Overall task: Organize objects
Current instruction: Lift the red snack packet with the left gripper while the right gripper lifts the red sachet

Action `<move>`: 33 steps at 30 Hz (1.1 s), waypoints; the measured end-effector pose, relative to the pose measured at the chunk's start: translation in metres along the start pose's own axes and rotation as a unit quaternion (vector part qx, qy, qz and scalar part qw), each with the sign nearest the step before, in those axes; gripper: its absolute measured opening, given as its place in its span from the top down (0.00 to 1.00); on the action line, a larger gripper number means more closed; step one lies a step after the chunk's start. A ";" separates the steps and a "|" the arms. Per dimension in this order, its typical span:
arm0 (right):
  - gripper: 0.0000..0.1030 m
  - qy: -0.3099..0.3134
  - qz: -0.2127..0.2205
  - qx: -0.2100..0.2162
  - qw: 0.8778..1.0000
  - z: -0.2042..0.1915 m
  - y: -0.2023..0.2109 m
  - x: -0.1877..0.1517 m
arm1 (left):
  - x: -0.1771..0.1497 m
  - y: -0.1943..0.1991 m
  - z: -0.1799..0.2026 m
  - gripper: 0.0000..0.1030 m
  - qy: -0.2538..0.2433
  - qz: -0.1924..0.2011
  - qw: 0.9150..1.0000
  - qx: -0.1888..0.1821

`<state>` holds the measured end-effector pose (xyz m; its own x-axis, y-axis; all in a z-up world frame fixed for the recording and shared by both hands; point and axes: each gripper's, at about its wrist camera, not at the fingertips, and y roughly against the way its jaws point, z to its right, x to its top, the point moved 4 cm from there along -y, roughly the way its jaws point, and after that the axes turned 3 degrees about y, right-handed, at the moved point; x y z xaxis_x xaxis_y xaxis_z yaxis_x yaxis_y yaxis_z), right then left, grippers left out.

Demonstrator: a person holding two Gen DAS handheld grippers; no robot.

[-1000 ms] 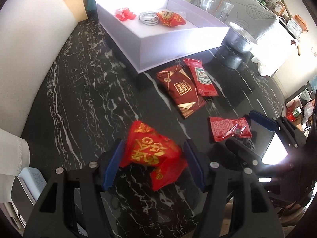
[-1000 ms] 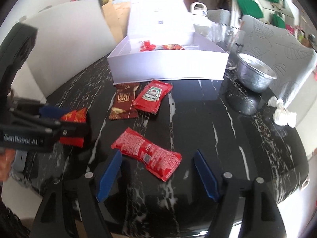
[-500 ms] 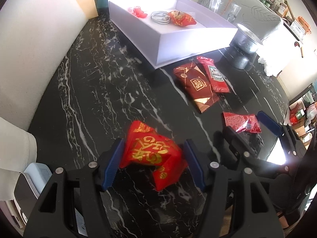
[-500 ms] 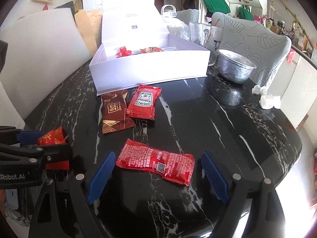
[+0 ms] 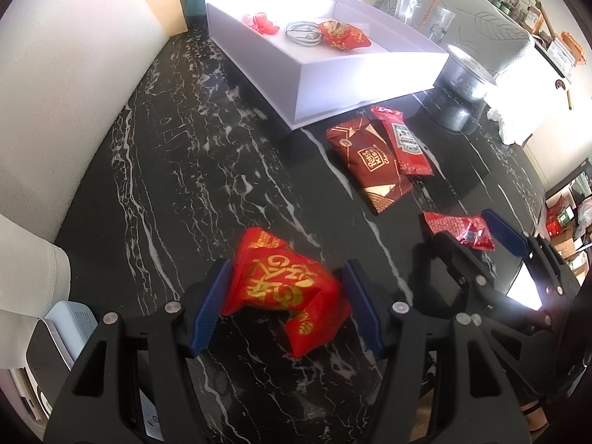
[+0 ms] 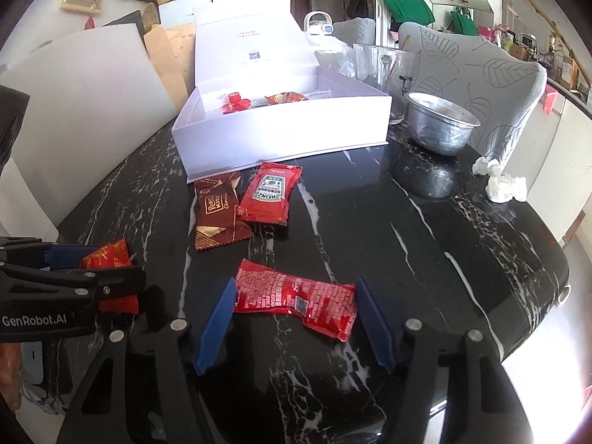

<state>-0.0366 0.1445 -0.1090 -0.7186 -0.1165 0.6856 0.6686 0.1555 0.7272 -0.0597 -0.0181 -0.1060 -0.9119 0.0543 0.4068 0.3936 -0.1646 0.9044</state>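
Observation:
My left gripper (image 5: pixel 286 270) is shut on a red packet with gold lettering (image 5: pixel 281 285), its blue pads pressing both sides. In the right wrist view that packet (image 6: pixel 107 255) shows at the far left in the left gripper (image 6: pixel 92 270). My right gripper (image 6: pixel 296 288) is closing on a red packet with fine white print (image 6: pixel 296 299) lying on the black marble table (image 6: pixel 425 240); both pads touch its ends. A brown chocolate wrapper (image 6: pixel 218 211) and a ketchup sachet (image 6: pixel 270 192) lie before the open white box (image 6: pixel 281 137), which holds a red ornament, a coiled cable and another red packet.
A metal bowl (image 6: pixel 440 125) and drinking glasses (image 6: pixel 377 66) stand right of the box. Crumpled tissue (image 6: pixel 503 181) lies near the table's right edge. A patterned chair (image 6: pixel 481 74) stands behind. A small pale device (image 5: pixel 63 329) sits off the table at lower left.
The right gripper's jaws widened around the red printed packet, then narrowed until the pads met its ends. The left gripper kept its hold on the red and gold packet and stayed put.

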 end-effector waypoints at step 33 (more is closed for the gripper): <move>0.26 0.213 -0.004 0.176 0.961 0.006 0.000 0.003 | 0.002 -0.001 0.008 0.41 0.012 -0.012 1.000 -0.020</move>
<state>-0.0398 0.1505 -0.1075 -0.5299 -0.4994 0.6855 0.5030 0.4657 0.7281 -0.0611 -0.0099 -0.1045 -0.9237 0.0361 0.3813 0.3669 -0.2026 0.9079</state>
